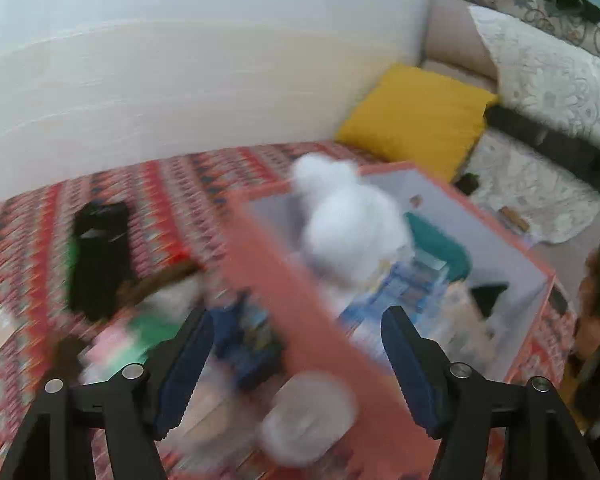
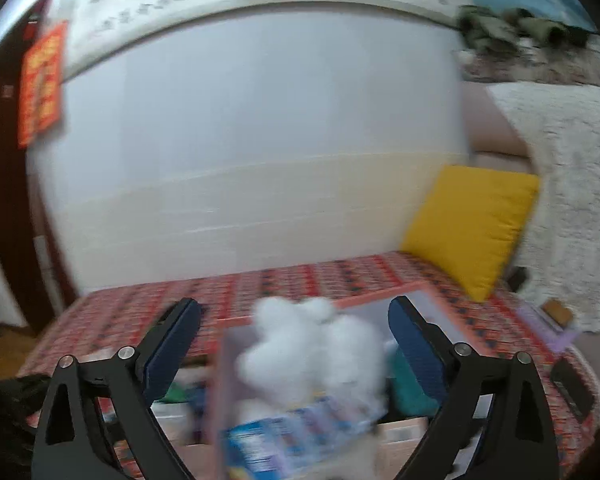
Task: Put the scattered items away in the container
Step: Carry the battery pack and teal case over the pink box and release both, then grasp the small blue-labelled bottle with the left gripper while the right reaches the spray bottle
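Both views are motion-blurred. A salmon-rimmed box [image 1: 284,288] with grey inner walls stands on a red patterned cloth [image 1: 204,176]. A fluffy white plush [image 1: 348,224] sits in it, beside a teal item [image 1: 440,248] and a blue printed packet [image 1: 396,288]. Left of the box lie a black case [image 1: 100,256], a dark blue packet [image 1: 248,340], a green item [image 1: 152,328] and a pale rounded object [image 1: 308,420]. My left gripper [image 1: 296,344] is open, straddling the box's near wall. My right gripper [image 2: 294,336] is open above the box [image 2: 380,296], with the plush [image 2: 312,356] and packet [image 2: 292,436] between its fingers but untouched.
A yellow cushion [image 1: 416,116] leans at the back right against a sofa with a white lace cover [image 1: 552,80]. A white and cream wall [image 1: 180,60] runs behind the cloth. A red poster [image 2: 42,84] hangs by a dark door frame at the left.
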Available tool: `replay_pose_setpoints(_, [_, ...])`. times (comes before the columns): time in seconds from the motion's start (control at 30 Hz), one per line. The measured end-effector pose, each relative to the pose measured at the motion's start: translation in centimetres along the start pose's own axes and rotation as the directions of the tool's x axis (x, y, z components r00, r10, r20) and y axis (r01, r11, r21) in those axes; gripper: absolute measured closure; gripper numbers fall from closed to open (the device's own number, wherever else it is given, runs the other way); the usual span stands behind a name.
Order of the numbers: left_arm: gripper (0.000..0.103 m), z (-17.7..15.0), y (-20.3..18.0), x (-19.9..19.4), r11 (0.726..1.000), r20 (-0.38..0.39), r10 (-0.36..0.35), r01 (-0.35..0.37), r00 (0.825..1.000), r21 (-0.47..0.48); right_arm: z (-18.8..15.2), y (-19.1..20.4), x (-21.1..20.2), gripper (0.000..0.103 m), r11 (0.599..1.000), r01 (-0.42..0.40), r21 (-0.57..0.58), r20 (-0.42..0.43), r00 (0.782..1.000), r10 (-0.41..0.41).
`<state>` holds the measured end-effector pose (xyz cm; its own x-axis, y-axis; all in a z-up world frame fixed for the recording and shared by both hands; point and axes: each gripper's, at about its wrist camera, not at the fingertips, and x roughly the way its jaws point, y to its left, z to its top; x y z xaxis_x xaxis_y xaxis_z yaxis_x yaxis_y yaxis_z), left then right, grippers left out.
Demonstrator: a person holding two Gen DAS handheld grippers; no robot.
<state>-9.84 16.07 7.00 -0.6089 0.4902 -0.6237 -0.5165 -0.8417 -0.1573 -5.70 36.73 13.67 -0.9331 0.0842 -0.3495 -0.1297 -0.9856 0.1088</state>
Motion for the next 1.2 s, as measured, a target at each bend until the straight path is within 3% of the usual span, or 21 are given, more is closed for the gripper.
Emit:
replay_pose_setpoints(0.13, [0.029,-4.3,5.2,-1.9,0.993,-0.026,0.104,-0.105,0.994,-0.048,-1.4,5.7,-0.1,0.005,0.985,-0.169,-0.030,-0.060,0.984,0.167])
replay_pose_setpoints(0.27, [0.029,-8.7,11.1,-3.0,0.976,-0.077,0.195,-0.201,0.978,-0.081,-4.2,10.9,1.6,0.004,0.953,-0.303,-0.022,-0.187,0.937,0.294])
replay_pose_setpoints(0.4, [0.029,-11.4,15.1,-2.9,0.970,-0.111,0.217,-0.227,0.970,-0.091,-7.9,16.0,5.3,0.010,0.921,-0.389,-0.001,-0.340,0.867,0.365])
replay_pose_setpoints(0.47, [0.029,-12.0,16.1,-1.6,0.968,-0.143,0.206,-0.223,0.968,-0.113,-9.9,17.7,7.7,0.018,0.922,-0.388,0.012,-0.415,0.837,0.357])
replay_pose_setpoints(0.57, [0.029,-12.5,17.1,0.6,0.963,-0.173,0.164,-0.195,0.971,-0.183,-12.6,19.3,11.1,0.034,0.912,-0.405,0.062,-0.507,0.775,0.378])
replay_pose_setpoints(0.6, [0.029,-12.5,17.2,1.3,0.962,-0.177,0.151,-0.186,0.973,-0.199,-13.5,20.0,12.4,0.038,0.905,-0.417,0.083,-0.540,0.744,0.393])
replay_pose_setpoints(0.67, [0.029,-12.5,17.3,2.8,0.959,-0.183,0.138,-0.177,0.973,-0.219,-14.6,21.0,14.2,0.047,0.901,-0.423,0.094,-0.575,0.716,0.396])
replay_pose_setpoints(0.77, [0.029,-12.2,17.1,5.7,0.956,-0.202,0.150,-0.194,0.968,-0.221,-15.7,21.7,16.5,0.048,0.910,-0.408,0.071,-0.613,0.702,0.363])
replay_pose_setpoints(0.87, [0.029,-11.7,17.5,7.3,0.949,-0.196,0.173,-0.216,0.965,-0.228,-16.2,22.4,18.4,0.048,0.920,-0.390,0.032,-0.636,0.702,0.320])
replay_pose_setpoints(0.93, [0.029,-11.2,17.8,7.9,0.944,-0.177,0.183,-0.223,0.967,-0.244,-16.7,22.8,19.7,0.048,0.920,-0.389,0.047,-0.652,0.686,0.323])
replay_pose_setpoints(1.03, [0.038,-11.0,18.8,7.8,0.926,-0.132,0.191,-0.223,0.973,-0.304,-17.5,23.8,21.1,0.049,0.919,-0.393,0.041,-0.678,0.665,0.315])
replay_pose_setpoints(1.2, [0.038,-11.8,19.5,6.7,0.935,-0.090,0.180,-0.199,0.979,-0.293,-17.7,25.3,21.6,0.050,0.908,-0.417,0.025,-0.675,0.663,0.323])
